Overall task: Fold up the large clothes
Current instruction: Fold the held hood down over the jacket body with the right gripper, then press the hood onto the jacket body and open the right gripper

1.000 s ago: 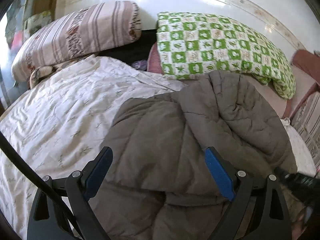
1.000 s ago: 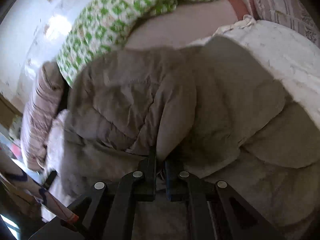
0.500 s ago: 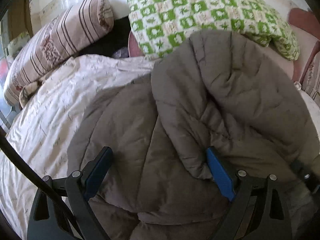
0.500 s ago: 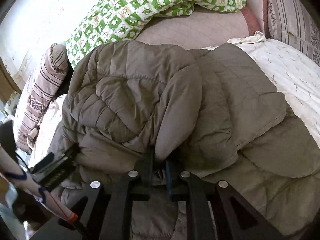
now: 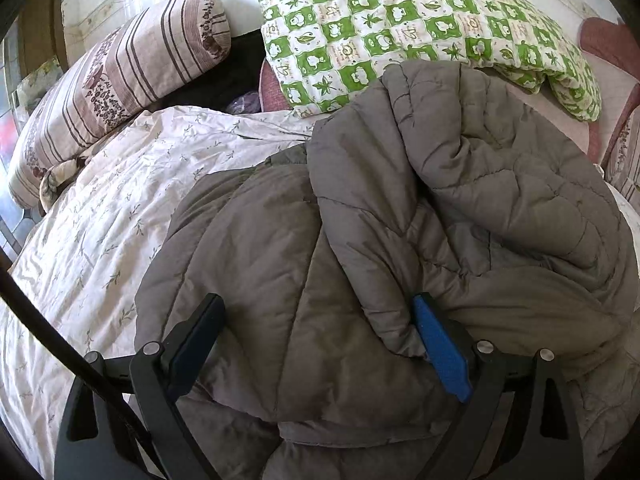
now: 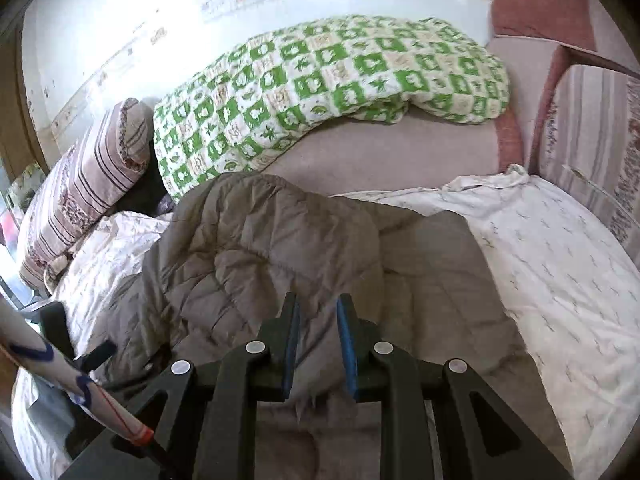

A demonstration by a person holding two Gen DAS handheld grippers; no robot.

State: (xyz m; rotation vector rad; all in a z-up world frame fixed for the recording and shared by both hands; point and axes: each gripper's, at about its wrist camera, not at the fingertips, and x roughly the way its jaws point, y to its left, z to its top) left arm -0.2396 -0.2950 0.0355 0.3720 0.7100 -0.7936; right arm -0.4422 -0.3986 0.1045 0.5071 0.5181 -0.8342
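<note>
Mid-fold: grey padded jacket (image 5: 400, 240) lies bunched on the bed (image 6: 560, 280), one flap doubled over. Right gripper (image 6: 318, 344) is opening, nothing pinched between its pads, angled down over the flap. Left gripper (image 5: 316, 344) spread wide, astride the jacket, grasping nothing. Next: regrip an edge, probably the hem.

Hidden and cut-off parts around the padded coat

The grey padded coat (image 5: 400, 208) runs off the bottom edge in both views, its hem unseen, and covers much of the white floral sheet (image 5: 100, 208). A small purple thing (image 5: 244, 102) in the dark gap behind cannot be identified. The striped bolster (image 6: 592, 128) is cut by the right edge.
</note>
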